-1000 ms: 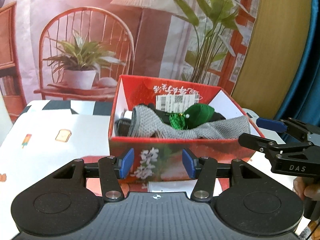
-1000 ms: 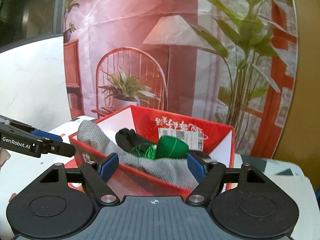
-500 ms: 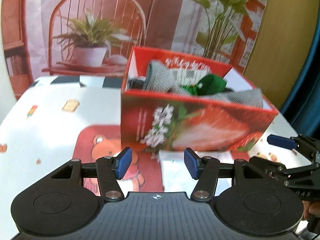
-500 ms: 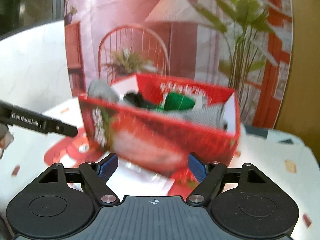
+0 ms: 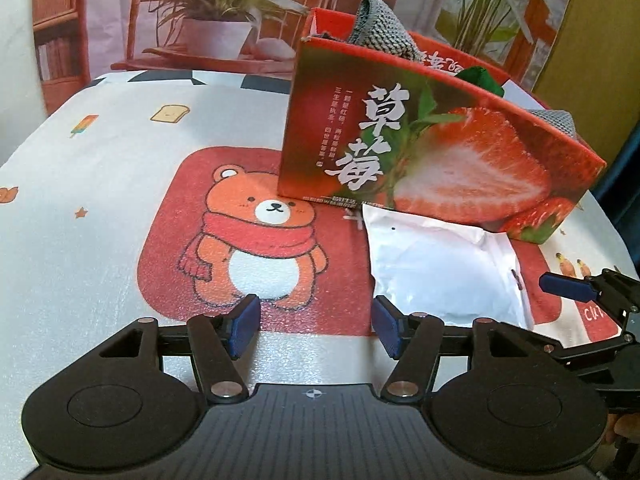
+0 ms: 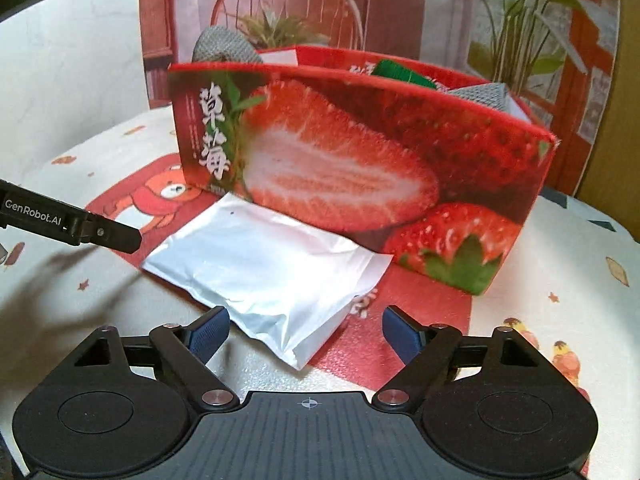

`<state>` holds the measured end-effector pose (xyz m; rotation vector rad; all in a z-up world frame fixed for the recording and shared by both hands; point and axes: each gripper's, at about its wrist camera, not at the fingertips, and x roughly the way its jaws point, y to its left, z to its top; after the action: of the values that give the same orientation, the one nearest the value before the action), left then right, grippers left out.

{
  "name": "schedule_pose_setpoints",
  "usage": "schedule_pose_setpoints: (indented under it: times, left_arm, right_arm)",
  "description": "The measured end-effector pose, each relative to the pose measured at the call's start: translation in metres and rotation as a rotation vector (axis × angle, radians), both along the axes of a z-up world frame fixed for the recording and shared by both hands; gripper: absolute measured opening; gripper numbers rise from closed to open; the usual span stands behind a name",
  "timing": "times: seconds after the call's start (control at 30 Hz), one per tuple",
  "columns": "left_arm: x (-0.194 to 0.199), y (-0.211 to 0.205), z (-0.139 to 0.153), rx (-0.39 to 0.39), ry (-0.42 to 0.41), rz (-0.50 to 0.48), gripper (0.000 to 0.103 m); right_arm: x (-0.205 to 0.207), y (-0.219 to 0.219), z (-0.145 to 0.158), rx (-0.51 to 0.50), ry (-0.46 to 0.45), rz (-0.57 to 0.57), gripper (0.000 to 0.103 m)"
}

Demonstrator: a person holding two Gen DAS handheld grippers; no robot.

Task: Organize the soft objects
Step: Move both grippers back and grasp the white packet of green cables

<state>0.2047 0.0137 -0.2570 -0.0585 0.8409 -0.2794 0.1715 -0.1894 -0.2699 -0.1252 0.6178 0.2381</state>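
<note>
A white soft packet (image 5: 436, 264) (image 6: 264, 264) lies flat on the table against the front of a red strawberry box (image 5: 440, 160) (image 6: 360, 152). A grey knit cloth (image 5: 380, 36) (image 6: 224, 46) and a green soft item (image 6: 400, 72) poke above the box rim. My left gripper (image 5: 314, 320) hangs low over the bear print; its jaws are opening with nothing between them, and the packet's near edge is by its right fingertip. My right gripper (image 6: 306, 332) is low too, jaws opening, with the packet's near corner between the fingers, not pressed.
A tablecloth with a red bear mat (image 5: 256, 240) covers the round table. A printed backdrop (image 5: 224, 8) of a chair and plants stands behind the box. My right gripper's tip (image 5: 568, 288) shows at the left view's right edge, my left gripper's finger (image 6: 100, 234) at the right view's left edge.
Both grippers have come down from above the box rim to just over the table. The box's inside has dropped out of sight and the white packet has come into view. Both jaws stand wider.
</note>
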Motion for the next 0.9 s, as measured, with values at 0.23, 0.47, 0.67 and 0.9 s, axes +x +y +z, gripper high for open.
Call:
schedule_pose_setpoints:
  times: [0.23,0.47,0.67,0.9]
  left_arm:
    - [0.000,0.001,-0.001,0.007,-0.014,-0.002,0.064]
    - [0.002,0.001,-0.003,-0.001,-0.009,0.002,0.064]
    - [0.001,0.002,0.001,-0.014,-0.027,0.003,0.064]
    - [0.003,0.014,0.017,-0.043,-0.117,0.025,0.067]
  right_arm:
    - [0.007,0.008,-0.010,-0.024,0.017,0.021,0.081]
    - [0.017,0.009,-0.009,-0.010,0.012,0.012,0.079]
    - [0.020,0.009,0.003,0.017,-0.018,0.029,0.075]
    - [0.021,-0.003,0.029,0.079,-0.106,0.018,0.069]
